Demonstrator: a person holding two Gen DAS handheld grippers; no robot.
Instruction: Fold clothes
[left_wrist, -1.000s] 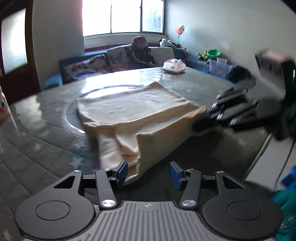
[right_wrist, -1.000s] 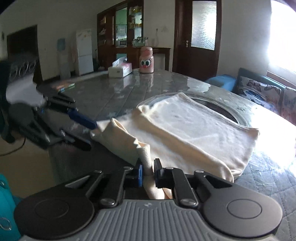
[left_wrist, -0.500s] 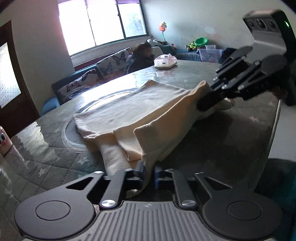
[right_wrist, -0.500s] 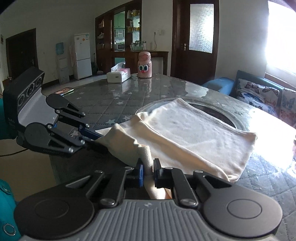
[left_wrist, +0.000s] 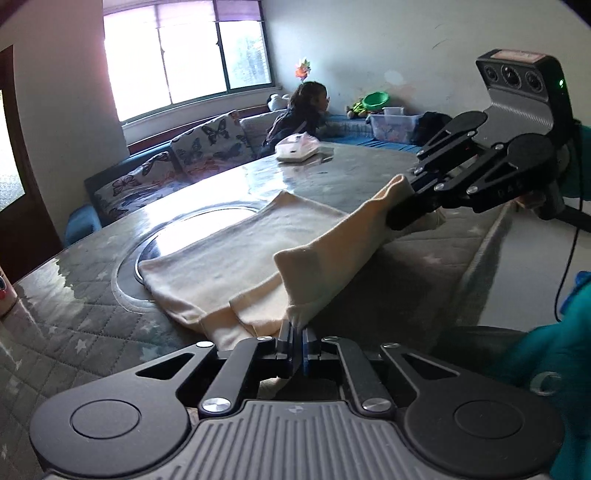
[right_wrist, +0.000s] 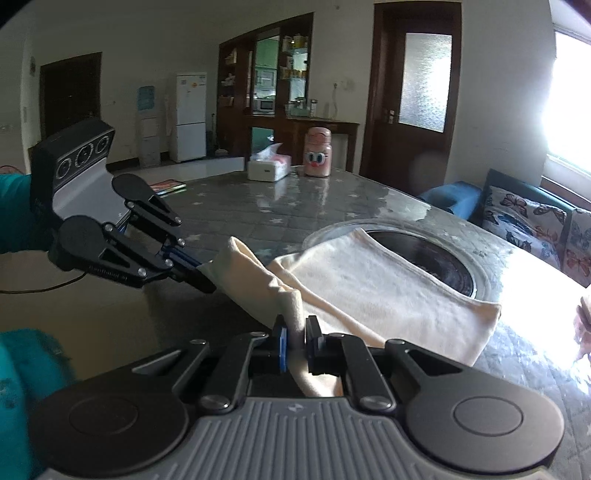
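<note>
We hold the cream garment (left_wrist: 236, 254) by its near edge, lifted off the quilted table (left_wrist: 74, 306): our left gripper (left_wrist: 295, 338) pinches one corner, our right gripper (right_wrist: 294, 334) the other. Its far half lies flat at twelve o'clock. Only the right view shows the tissue box (right_wrist: 267, 168), tissue poking out, and pink bottle (right_wrist: 317, 152).

Grey star-quilted table (right_wrist: 295, 218), cream garment (left_wrist: 236, 254), tissue box (right_wrist: 268, 168), pink bottle (right_wrist: 318, 152)
</note>
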